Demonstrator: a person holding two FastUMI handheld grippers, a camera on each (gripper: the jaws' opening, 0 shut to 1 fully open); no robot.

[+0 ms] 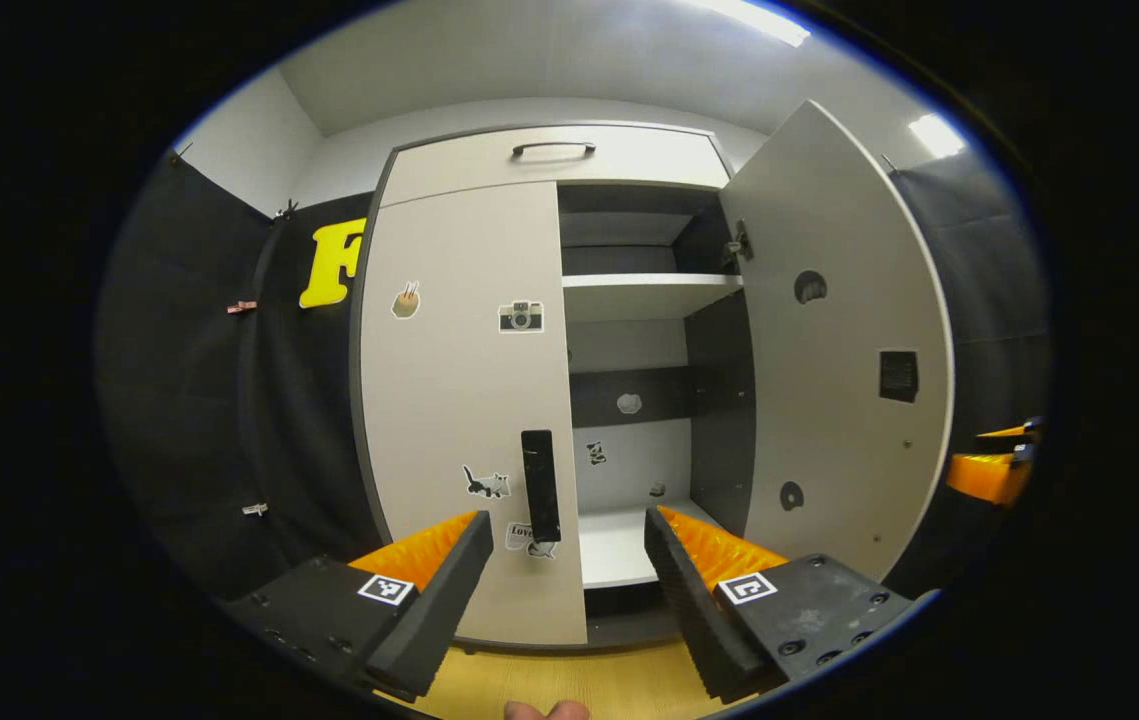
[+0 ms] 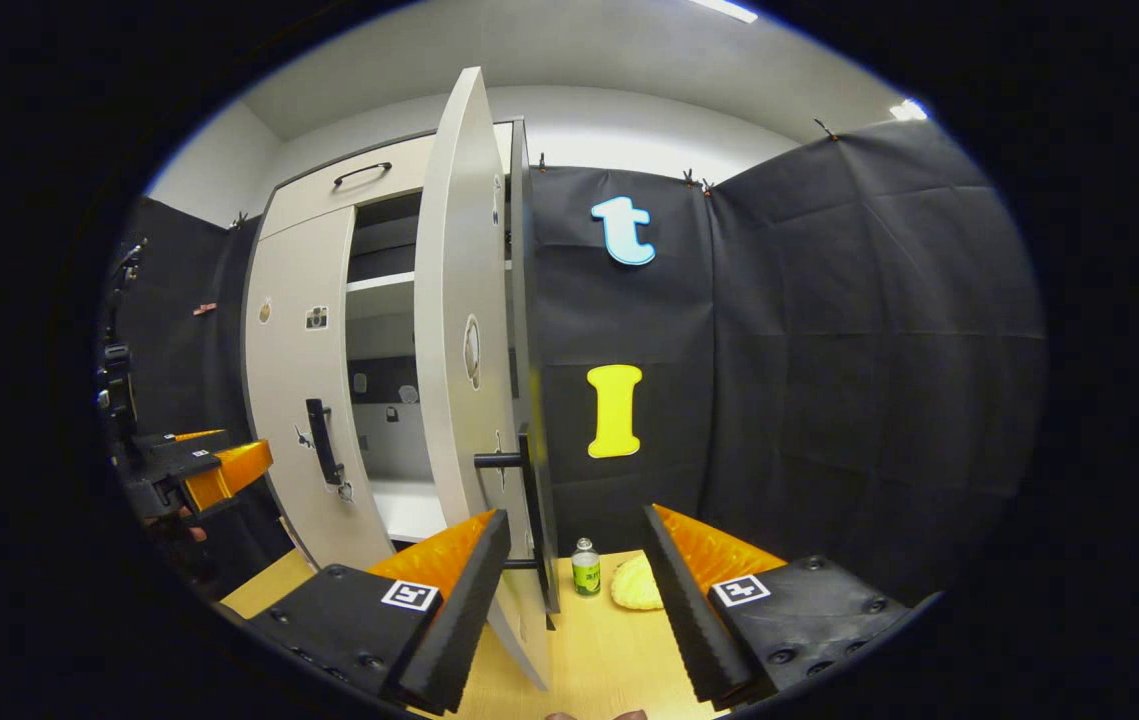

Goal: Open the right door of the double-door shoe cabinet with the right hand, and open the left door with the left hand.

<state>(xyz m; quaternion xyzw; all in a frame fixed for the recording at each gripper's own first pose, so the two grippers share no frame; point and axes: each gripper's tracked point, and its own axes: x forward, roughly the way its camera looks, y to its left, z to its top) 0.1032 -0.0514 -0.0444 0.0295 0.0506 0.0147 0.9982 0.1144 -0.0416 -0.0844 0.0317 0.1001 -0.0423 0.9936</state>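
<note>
Bright, even light falls from white ceiling strip lamps [image 1: 749, 18], which glare slightly. Both views are sharp; fisheye distortion bows the pale grey cabinet door [image 2: 459, 330] near the edges.

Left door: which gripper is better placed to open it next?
Left. The left gripper is open and faces the shut left door, its handle just ahead between the jaws. The right gripper sits by the already open right door.
</note>
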